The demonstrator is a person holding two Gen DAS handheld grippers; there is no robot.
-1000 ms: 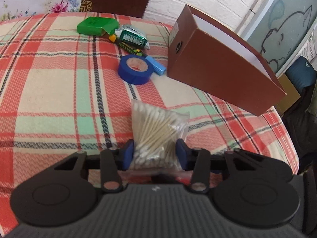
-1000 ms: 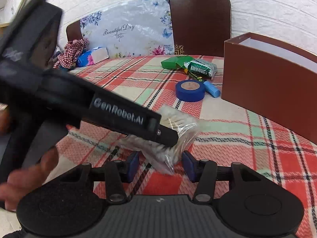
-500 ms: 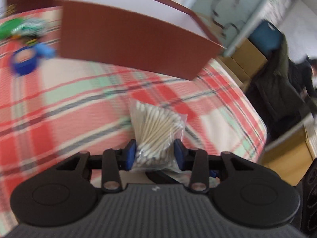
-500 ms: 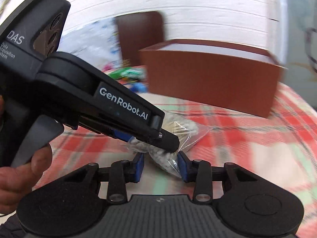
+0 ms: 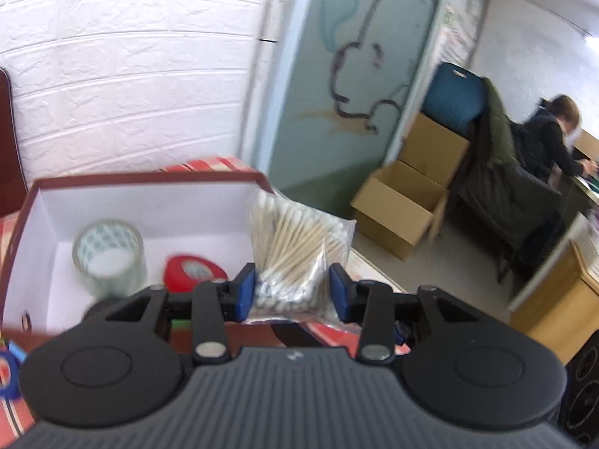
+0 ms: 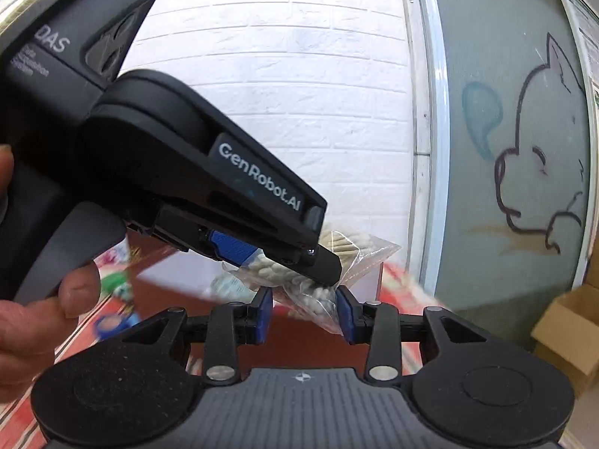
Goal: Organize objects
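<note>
Clear-plastic bag of cotton swabs (image 5: 295,258) sits pinched between both the left gripper (image 5: 294,292) and right gripper (image 6: 305,308), raised at the brown box (image 5: 149,181) rim, mid-frame. Clear tape (image 5: 108,254) and red roll (image 5: 196,271) already lie inside; blue tape (image 6: 110,325) waits outside.

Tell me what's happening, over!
Both tongs, left and right, pinch the cotton swab bag. Bag above the brown box. Nothing blocking.

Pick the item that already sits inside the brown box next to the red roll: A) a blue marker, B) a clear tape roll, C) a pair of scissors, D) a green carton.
B: in the left wrist view a clear tape roll stands on the white floor of the brown box, beside the red roll.
</note>
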